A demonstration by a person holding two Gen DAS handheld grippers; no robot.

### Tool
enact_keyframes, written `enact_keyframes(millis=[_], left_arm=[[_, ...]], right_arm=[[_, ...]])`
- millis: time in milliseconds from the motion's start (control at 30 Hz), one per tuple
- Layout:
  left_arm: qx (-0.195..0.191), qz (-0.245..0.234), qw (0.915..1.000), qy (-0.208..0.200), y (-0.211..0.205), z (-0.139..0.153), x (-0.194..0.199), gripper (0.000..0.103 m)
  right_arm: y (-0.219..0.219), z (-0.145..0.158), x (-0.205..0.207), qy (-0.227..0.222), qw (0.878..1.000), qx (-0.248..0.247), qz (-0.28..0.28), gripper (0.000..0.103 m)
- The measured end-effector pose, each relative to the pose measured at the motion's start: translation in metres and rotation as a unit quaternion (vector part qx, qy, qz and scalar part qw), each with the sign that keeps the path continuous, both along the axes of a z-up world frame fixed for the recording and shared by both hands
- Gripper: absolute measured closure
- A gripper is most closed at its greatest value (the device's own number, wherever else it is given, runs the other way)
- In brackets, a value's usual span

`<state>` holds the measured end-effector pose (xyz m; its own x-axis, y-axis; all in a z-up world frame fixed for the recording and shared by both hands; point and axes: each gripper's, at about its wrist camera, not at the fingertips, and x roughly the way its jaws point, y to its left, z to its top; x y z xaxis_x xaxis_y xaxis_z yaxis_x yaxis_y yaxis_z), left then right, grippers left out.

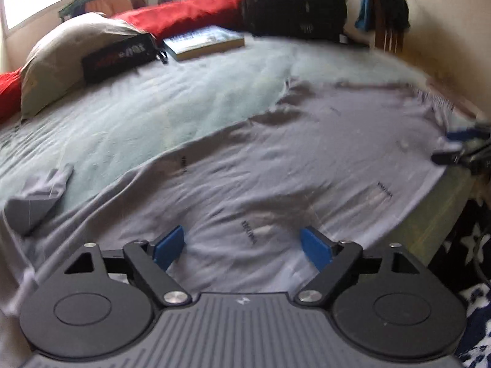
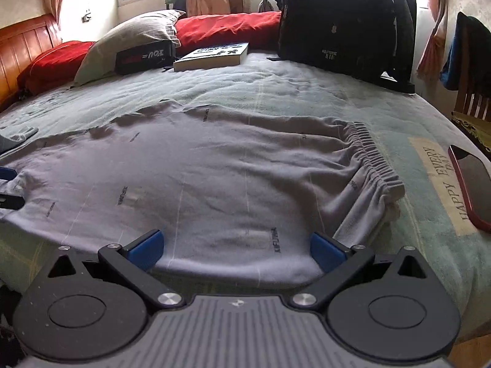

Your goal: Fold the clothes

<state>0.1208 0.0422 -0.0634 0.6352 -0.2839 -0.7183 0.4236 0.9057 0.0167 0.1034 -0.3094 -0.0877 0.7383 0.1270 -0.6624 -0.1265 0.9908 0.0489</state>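
A grey garment (image 1: 276, 159) with small printed words lies spread flat on the bed's pale green sheet (image 1: 153, 116). Its gathered elastic waistband (image 2: 374, 159) sits at the right in the right wrist view. My left gripper (image 1: 242, 245) hovers open over the garment's near part, and its blue pads (image 1: 168, 247) touch no cloth. My right gripper (image 2: 236, 251) stands wide open at the garment's (image 2: 214, 178) near folded edge, which lies between the fingers without being pinched. Each gripper shows at the edge of the other's view: the right gripper (image 1: 460, 150) and the left gripper (image 2: 9, 187).
A small grey cloth piece (image 1: 33, 205) lies to the left. Behind are a pillow (image 2: 135, 40), a black pouch (image 2: 144, 58), a book (image 2: 211, 56), a red blanket (image 2: 230, 27) and a black backpack (image 2: 340, 21). A red-cased phone (image 2: 472, 184) lies at the right edge, near a wooden chair (image 2: 472, 98).
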Motion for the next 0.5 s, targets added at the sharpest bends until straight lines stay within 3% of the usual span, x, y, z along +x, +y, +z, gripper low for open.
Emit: enact_keyframes(millis=[200,367,500], left_arm=[[-0.031,0.011,0.9992,-0.021,0.009,0.016,-0.013,0.013],[-0.018,0.012,0.9998,-0.004,0.014,0.0,-0.015,0.013],[0.015,0.034,0.9992,-0.014,0.026,0.026,-0.013,0.013]], right_arm=[[0.006,0.003,0.002,0.006,1.0,-0.008,-0.01,0.0],[0.016,0.01,0.0,0.011,1.0,-0.017,-0.008,0.0],[0.026,0.024,-0.006,-0.006,1.0,-0.023,0.002,0.0]])
